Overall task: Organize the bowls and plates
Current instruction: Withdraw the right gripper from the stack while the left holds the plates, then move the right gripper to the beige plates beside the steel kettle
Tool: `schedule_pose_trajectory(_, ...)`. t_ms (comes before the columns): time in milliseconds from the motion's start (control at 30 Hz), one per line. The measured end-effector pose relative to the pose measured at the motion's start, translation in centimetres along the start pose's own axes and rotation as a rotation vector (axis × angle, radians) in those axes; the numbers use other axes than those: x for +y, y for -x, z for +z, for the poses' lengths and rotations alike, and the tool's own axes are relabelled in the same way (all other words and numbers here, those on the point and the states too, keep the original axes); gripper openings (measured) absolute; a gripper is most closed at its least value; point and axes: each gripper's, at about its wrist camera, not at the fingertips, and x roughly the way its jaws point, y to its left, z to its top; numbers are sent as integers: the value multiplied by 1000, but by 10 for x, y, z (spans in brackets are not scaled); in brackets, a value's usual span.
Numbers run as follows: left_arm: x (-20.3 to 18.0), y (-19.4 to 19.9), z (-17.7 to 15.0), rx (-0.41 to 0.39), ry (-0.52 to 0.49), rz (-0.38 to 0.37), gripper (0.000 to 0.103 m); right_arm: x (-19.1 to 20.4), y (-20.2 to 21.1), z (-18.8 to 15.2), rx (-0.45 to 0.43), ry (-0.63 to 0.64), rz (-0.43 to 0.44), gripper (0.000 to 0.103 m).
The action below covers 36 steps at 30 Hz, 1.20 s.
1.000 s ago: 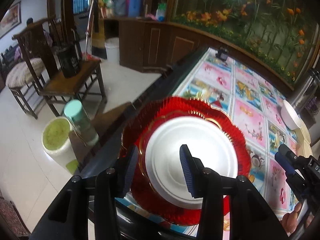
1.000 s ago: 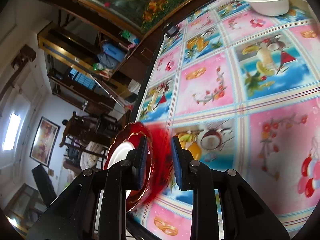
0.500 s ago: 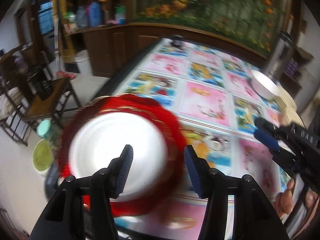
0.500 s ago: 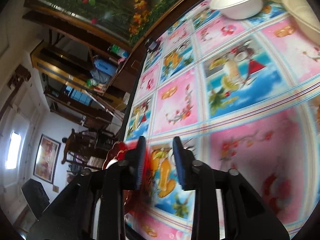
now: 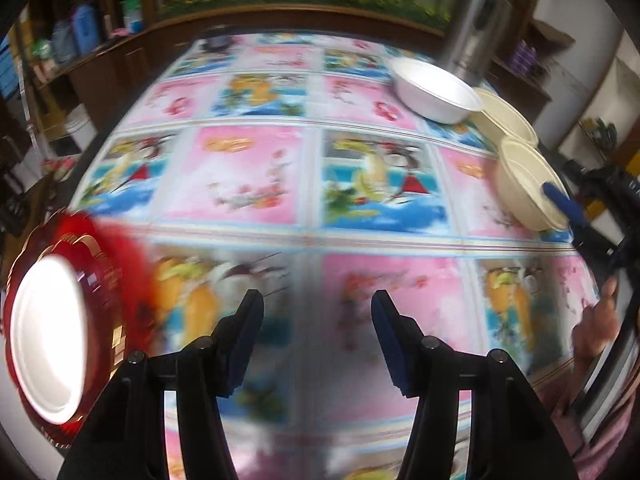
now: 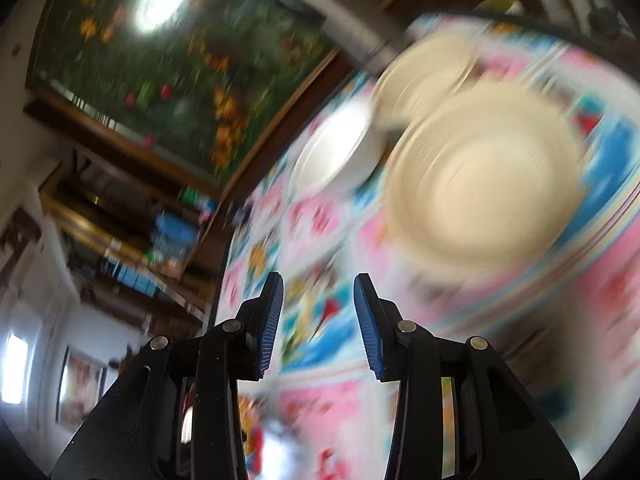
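Swinging both claws across the counter, both empty. Left claw has its jaws apart, nothing between them, only the patterned cloth below. Right claw has just been opening and holds nothing.

The red plate with the white plate on top sits at the counter's left edge. The white bowl and two cream bowls sit far right, crowded together, next to a steel flask.

Risks:
- Right claw's blue fingertip is over the near cream bowl's rim. You could clip it and shove it into the others, or off the right edge.
- Both views are motion-blurred, so lining up on a thin rim at this speed will likely miss.
- The plate stack looks close to the edge, so a nudge could tip it off.

No readable labels or writing anywhere, too blurred.
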Motion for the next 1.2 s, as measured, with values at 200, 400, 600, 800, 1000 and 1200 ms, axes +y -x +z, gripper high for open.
schedule_pose_trajectory(200, -43, -7, 38, 1, -49, -50, 56, -26, 33, 81, -109, 113, -152, 48)
schedule_pose_trajectory(400, -86, -15, 76, -28, -73, -69, 59, -77, 28, 121, -61, 35, -138, 48)
schedule_pose_trajectory(600, -119, -49, 100, 1, -31, -124, 61, -104, 17, 120, 40, -111, -42, 48)
schedule_pose_trajectory(800, -137, -73, 110, 24, 25, -141, 61, -107, 12, 115, 89, -145, -31, 48)
schedule_pose_trajectory(1000, -144, -81, 117, 13, 60, -155, 62, -107, 4, 114, 124, -158, -42, 48)
schedule_pose_trajectory(1200, -154, -85, 118, 18, 76, -164, 62, -109, 3, 111, 149, -180, -47, 48)
